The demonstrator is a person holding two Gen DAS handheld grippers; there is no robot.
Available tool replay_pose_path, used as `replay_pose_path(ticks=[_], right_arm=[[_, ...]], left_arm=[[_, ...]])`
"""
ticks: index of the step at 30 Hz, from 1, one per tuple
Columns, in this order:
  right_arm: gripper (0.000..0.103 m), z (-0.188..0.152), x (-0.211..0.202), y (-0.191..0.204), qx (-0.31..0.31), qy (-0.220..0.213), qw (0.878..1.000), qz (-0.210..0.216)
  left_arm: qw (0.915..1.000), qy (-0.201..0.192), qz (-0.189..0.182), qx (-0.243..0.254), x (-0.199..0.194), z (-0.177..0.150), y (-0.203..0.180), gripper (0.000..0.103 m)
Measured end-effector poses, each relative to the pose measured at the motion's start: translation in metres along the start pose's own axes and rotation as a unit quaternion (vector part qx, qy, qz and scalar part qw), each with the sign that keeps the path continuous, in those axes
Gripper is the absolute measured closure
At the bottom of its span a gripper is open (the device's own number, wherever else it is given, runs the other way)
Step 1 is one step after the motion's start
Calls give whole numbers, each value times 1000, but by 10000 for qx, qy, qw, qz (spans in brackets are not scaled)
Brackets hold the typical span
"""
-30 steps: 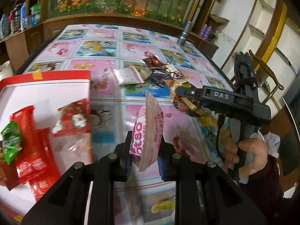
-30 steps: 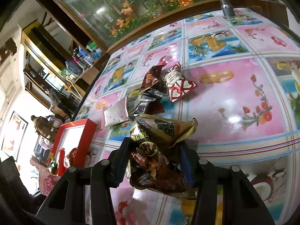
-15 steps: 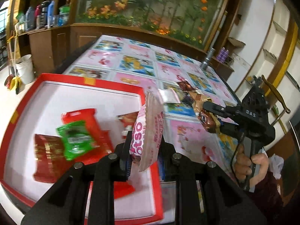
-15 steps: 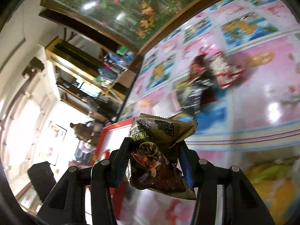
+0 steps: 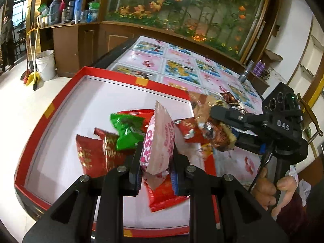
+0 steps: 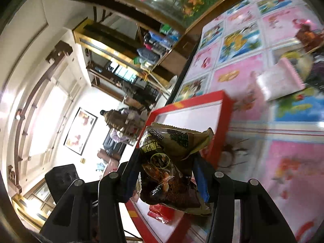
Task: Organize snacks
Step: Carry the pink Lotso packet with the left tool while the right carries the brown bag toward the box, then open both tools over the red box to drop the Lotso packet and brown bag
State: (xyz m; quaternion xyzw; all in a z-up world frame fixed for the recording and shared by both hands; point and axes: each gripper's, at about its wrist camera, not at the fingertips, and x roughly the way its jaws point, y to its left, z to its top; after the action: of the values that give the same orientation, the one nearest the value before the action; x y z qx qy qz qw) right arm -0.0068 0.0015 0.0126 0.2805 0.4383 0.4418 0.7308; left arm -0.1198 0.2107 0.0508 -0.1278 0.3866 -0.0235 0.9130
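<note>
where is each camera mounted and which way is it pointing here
Left wrist: on the left gripper, looking down along its fingers into the red tray; it clamps a pink snack packet. The right gripper and the person's right hand show at right.
Right wrist: on the right gripper, rolled sideways, facing the tray's corner and the tablecloth; it clamps a brown snack packet.
Shared: the red tray, the brown packet, the tablecloth.

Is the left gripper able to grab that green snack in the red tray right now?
Probably not: the left gripper is already shut on a pink packet, so nothing else fits. The green snack lies uncovered in the tray.
</note>
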Motion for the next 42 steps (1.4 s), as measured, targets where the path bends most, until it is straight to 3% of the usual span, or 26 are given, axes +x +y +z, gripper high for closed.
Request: replay_pose_path(ticks=[7,16,22,24,27,30,33,36,42], right_arm=[[55,-2,27,1,77,220,9993,-277],[54,10,54,19,-91,404,9990,-158],[52,7,78,40,-380,854,9956,75],[52,11,74,44,-568,837,9949,-13],[51,29,44,39,-733,415,9964,-129],[46,54,-6,20,-793,-275,9949,-559],[42,71,-65,-8,-755,-978,9852,-1187],[39,80,-122,-48,-586,-1518,9697,-1822],[39,94,-154,-98,-102,-1431,9622,-2316]], left_arm=[[9999,60,68,-135,7,-2,16,83],[9989,75,343,-309,8,-4,34,82],[9973,-14,650,-334,0,-1,40,75],[9965,-57,770,-312,-1,1,39,67],[9945,-229,1004,-207,-7,5,33,57],[9921,-410,1185,23,-12,12,20,50],[9905,-539,1211,373,-12,21,-2,41],[9894,-577,1065,795,-4,32,-34,40],[9838,-554,649,1579,29,54,-99,39]])
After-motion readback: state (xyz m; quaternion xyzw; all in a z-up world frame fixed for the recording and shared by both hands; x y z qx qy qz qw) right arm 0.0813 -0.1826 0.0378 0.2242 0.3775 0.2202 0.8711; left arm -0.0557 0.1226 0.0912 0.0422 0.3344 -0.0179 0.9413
